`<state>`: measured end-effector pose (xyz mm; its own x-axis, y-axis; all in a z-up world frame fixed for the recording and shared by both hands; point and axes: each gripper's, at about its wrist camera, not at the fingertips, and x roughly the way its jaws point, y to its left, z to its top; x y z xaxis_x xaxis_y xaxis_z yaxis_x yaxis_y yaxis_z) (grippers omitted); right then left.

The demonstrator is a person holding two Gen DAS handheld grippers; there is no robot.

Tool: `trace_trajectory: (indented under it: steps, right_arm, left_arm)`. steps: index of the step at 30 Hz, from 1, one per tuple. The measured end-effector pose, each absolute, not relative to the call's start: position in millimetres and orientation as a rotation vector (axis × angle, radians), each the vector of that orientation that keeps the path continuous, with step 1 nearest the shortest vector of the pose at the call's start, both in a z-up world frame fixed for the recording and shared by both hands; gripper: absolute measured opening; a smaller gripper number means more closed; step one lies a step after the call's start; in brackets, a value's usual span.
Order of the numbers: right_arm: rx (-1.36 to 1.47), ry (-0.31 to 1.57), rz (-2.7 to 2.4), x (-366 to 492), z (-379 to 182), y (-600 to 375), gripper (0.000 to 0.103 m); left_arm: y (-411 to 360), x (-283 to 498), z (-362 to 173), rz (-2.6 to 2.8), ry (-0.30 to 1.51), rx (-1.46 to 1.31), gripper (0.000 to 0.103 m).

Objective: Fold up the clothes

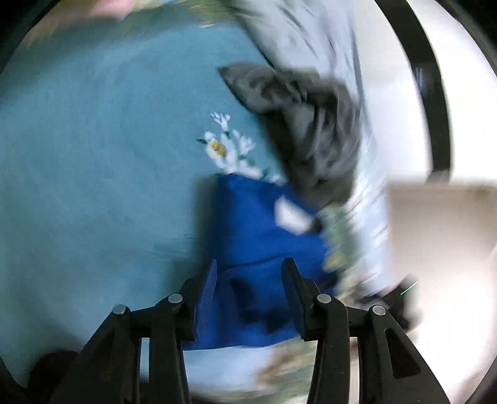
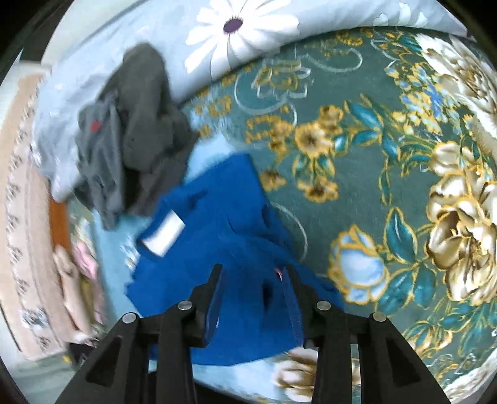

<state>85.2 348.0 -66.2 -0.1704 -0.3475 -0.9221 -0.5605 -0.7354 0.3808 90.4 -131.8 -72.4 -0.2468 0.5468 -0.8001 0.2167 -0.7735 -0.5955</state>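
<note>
A folded blue garment (image 1: 254,217) with a white label (image 1: 292,217) lies on the bed. My left gripper (image 1: 251,262) hangs just over its near edge, open, with blue cloth showing between the fingers and no pad pressing it. In the right wrist view the same blue garment (image 2: 217,223) and its label (image 2: 164,233) lie below my right gripper (image 2: 254,267). It is open too, with a fold of blue cloth standing against the inside of its right finger. A crumpled grey garment (image 1: 310,124) (image 2: 136,124) lies just beyond the blue one. The left view is blurred.
A teal bedspread (image 1: 93,140) with an embroidered white flower (image 1: 226,149) covers the left side. Dark green floral bedding (image 2: 372,155) spreads to the right. A light blue daisy-print quilt (image 2: 242,28) is bunched behind the grey garment. White furniture (image 1: 435,217) borders the bed.
</note>
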Motion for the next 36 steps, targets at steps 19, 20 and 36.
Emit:
trace_trajectory:
  steps: [19,20,36]
  right_arm:
    - [-1.812,1.240,1.895,148.4,-84.9,366.7,0.041]
    - [-1.819,1.239,1.898,148.7,-84.9,364.9,0.041]
    - [-1.848,1.258,1.887,154.7,-90.6,364.2,0.041]
  left_arm:
    - [-49.8,103.0,-99.2,2.102,0.036,-1.780,0.056]
    - [-46.4,100.0,-102.5,2.092,0.066,-1.786,0.056]
    - [-0.6,104.0,-87.9,2.064,0.552,-1.415,0.036]
